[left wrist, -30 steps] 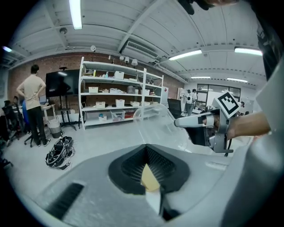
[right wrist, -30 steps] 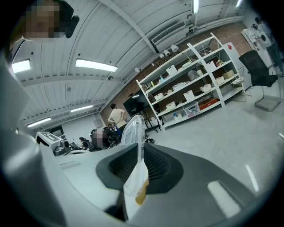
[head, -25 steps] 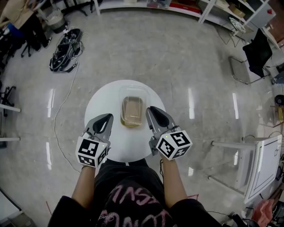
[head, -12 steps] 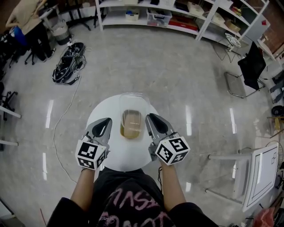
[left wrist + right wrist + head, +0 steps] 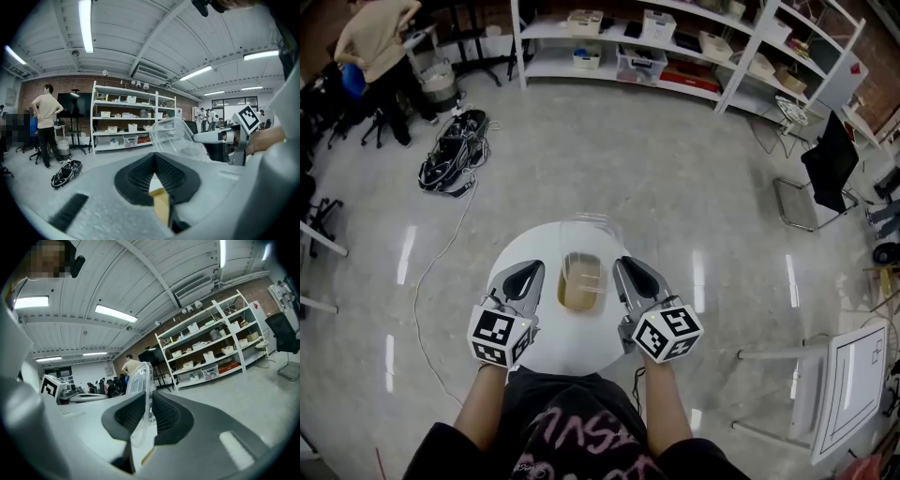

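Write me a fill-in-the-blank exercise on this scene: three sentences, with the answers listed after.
1. In the head view, the clear container with brownish contents shows against a ___ white table, between the left tool and the right tool.
2. In the right gripper view, the right tool's jaws are ___ on the container's clear plastic.
3. A black tangle of cables lies on the ___, left of the table.

Missing words: round; shut; floor.

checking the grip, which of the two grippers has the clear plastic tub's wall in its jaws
The right gripper: the wall of the clear plastic tub stands between its jaws. The left gripper holds none of it.
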The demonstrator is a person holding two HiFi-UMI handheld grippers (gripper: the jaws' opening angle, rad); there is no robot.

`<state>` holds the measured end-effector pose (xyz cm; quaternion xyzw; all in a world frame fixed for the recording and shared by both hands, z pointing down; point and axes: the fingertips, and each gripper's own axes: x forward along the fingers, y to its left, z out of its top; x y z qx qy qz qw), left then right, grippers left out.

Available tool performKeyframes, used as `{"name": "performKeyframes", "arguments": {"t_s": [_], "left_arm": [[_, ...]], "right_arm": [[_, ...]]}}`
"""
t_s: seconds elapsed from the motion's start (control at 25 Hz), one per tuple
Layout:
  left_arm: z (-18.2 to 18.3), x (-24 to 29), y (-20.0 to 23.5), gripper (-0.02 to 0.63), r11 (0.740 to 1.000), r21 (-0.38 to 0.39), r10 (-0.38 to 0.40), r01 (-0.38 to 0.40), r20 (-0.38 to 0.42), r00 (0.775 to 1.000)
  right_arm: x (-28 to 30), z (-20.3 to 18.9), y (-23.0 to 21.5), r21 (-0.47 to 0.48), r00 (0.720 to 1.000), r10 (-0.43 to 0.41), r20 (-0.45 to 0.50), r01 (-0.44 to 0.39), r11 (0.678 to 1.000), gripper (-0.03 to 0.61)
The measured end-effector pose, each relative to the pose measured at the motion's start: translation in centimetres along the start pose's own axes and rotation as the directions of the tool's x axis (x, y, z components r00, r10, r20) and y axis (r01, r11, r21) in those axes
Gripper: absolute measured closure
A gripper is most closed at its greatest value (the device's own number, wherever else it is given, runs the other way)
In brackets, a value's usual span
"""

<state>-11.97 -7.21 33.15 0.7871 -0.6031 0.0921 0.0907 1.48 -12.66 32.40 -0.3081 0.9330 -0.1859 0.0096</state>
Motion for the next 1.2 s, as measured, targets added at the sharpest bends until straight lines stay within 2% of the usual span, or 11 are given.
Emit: {"name": "performKeyframes", "arguments": {"t_s": [0.68,1.2], "left_arm": [[2.5,-1.1,0.6,0.616,0.999,0.022,0.028,-0.03,0.071,0.997],[2.3,-1.4,0.7,0.615,0.999,0.016,0.037,-0.038,0.074,0.997]], "right_arm": [[0.1,1.2,1.6,-0.041,0.999,0.025,0.026,-0.024,0.999,0.523],[-0.2,1.7,1.8,-0.056,0.999,0.027,0.032,-0.025,0.998,0.523]]}}
